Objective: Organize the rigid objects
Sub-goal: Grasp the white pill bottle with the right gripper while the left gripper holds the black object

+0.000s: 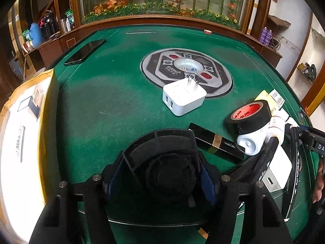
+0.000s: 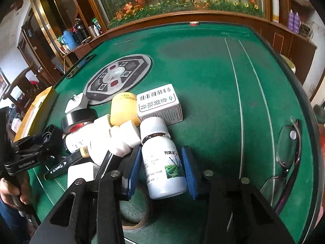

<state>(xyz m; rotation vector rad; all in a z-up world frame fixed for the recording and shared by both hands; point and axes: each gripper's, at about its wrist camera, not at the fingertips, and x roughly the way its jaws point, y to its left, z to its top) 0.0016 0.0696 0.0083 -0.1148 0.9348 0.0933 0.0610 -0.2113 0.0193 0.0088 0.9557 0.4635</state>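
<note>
- Right fingers (image 2: 135, 167) clamp a white bottle (image 2: 162, 162) lying between them, cap toward twelve o'clock, on the green tabletop (image 2: 203, 71).
- Left fingers (image 1: 207, 183) grip a black holder (image 1: 160, 162).

Phone (image 1: 85, 51), flower display (image 1: 162, 2) behind.

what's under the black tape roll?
The black tape roll leans on a lying white bottle, with a black-and-gold tube beside it. The bottle's far end is covered.
</note>
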